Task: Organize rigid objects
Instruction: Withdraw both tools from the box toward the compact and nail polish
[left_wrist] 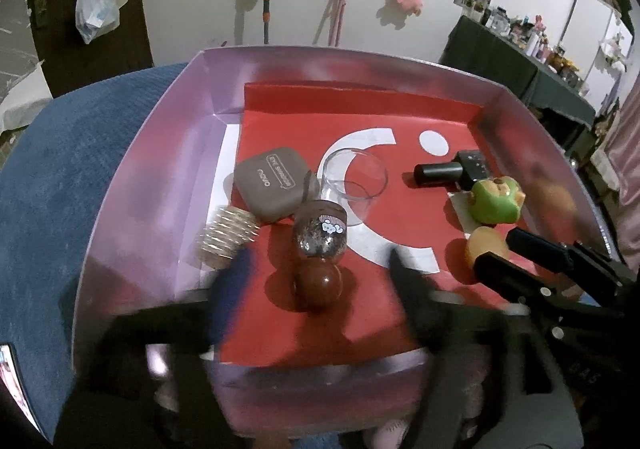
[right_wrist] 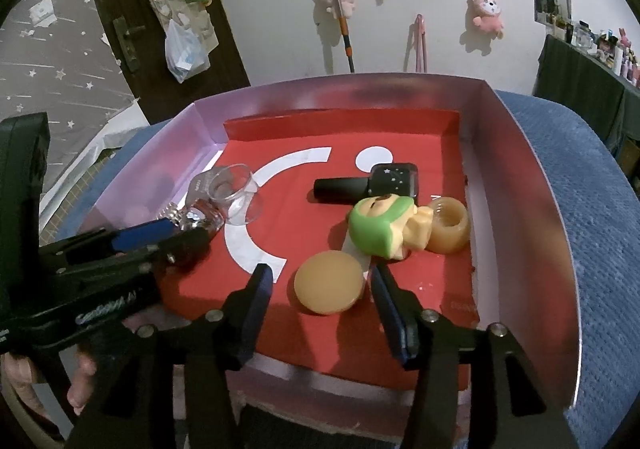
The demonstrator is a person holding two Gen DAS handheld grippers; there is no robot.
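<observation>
- The right gripper (right_wrist: 320, 291) stood wide open around a tan disc (right_wrist: 329, 276), gripping nothing.
- The left gripper (left_wrist: 320, 273), blurred, apparently gaped astride a brown ball (left_wrist: 318, 283).
- A glass cup (left_wrist: 354, 185), grey case (left_wrist: 274, 181) and green toy (right_wrist: 382, 225) crowded the pink box (right_wrist: 516, 153).

Blue textured surface (right_wrist: 580, 185) carries a pink-walled box (right_wrist: 532, 153), touching it. In the box a red sheet (right_wrist: 344, 137) lines the floor. On it: clear glass (left_wrist: 354, 179) near centre, grey case (left_wrist: 272, 183) at 9 o'clock, black bottle (right_wrist: 360, 185) at 1, green toy (right_wrist: 380, 227) at 3, tan disc (right_wrist: 328, 283) at 5.
</observation>
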